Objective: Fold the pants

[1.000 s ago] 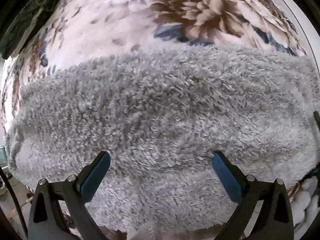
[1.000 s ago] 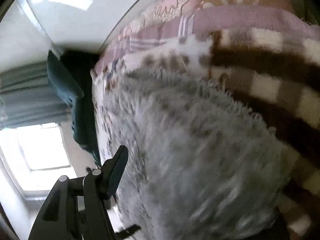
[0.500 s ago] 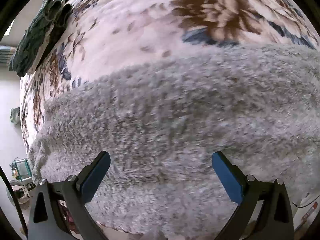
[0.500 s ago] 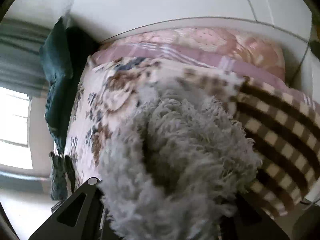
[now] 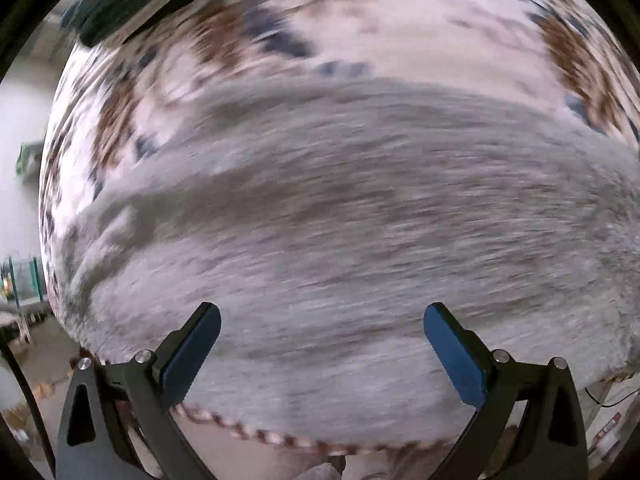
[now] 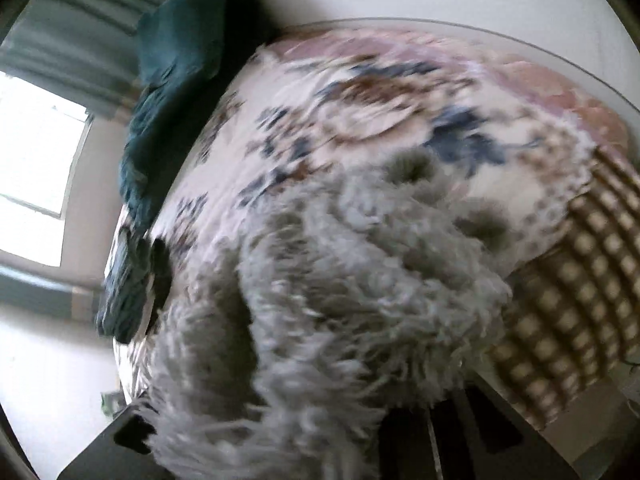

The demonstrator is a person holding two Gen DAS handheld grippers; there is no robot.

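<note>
Right view only: right tongs (image 6: pixel 320 432) clamp bunched grey pants (image 6: pixel 340 300), tilted over the bed (image 6: pixel 380 92). Left tongs (image 5: pixel 322 344) gape empty, pointing steeply down at pants.

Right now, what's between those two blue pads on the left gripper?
Nothing is held. The left gripper stands open above the grey pants, whose fleece shows through the gap in the left wrist view.

Soft daylight fills both views. In the right wrist view a bright window (image 6: pixel 36 152) at the far left is blown out to white. Motion blur smears the fluffy grey fleece pants (image 5: pixel 340 220) and the floral blanket (image 5: pixel 400 20) into streaks. Fisheye distortion bulges everything, with black vignetting at the corners.
</note>
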